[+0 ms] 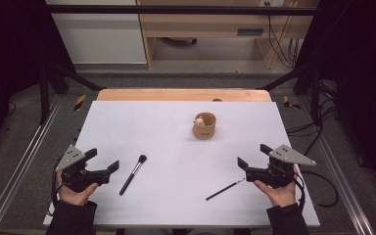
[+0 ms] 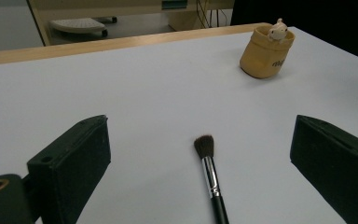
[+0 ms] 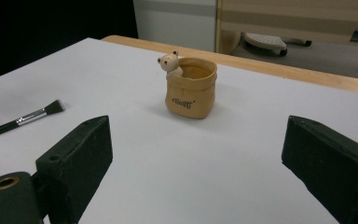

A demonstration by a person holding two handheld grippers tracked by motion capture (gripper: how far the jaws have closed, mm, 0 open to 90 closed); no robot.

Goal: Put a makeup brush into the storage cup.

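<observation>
A black makeup brush with a fluffy head [image 1: 132, 175] lies on the white table [image 1: 176, 205], just right of my left gripper [image 1: 103, 160]. In the left gripper view that brush [image 2: 212, 182] lies between the wide-apart jaws of the left gripper [image 2: 200, 128], head pointing away. A thin black brush [image 1: 225, 189] lies left of my right gripper [image 1: 253, 155]. A tan cup with a small bear figure on its rim [image 1: 205, 126] stands upright toward the far middle. The right gripper [image 3: 193, 140] faces the cup [image 3: 190, 91] from a distance, with the fluffy brush [image 3: 23, 120] off to its left. Both grippers are open and hold nothing.
The white sheet covers a wooden tabletop whose far edge [image 1: 183, 94] shows beyond it. Metal rails [image 1: 19, 166] run along both sides. Black cables [image 1: 318, 188] trail at the right. The cup [image 2: 265, 53] stands far off to the right in the left gripper view.
</observation>
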